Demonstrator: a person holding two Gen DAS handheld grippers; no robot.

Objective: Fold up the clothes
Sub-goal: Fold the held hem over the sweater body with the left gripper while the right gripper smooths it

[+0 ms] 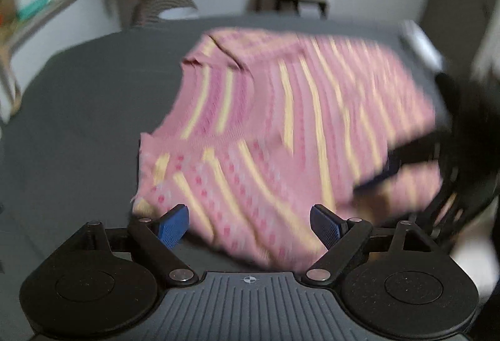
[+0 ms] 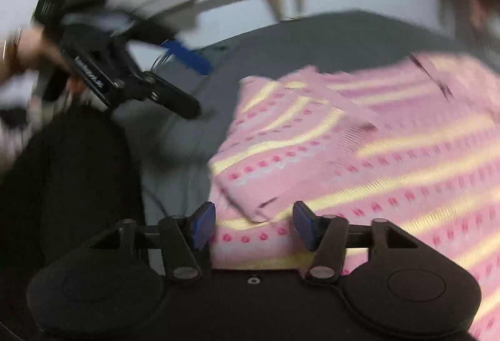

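Though frames blurred, both tongs gape empty: left tongs point(image 1: 249, 224), right tongs point(image 2: 254, 224) over pink striped sweater point(image 1: 281, 128).

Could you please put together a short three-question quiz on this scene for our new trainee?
1. True or false: the left gripper is shut on the pink striped garment.
2. What does the garment lie on: (a) a wooden floor, (b) the dark grey table, (c) a chair?
3. Fill in: the right gripper has its jaws ____, with the garment's edge lying between them.

Key
1. False; its jaws stand apart and grip nothing.
2. b
3. open
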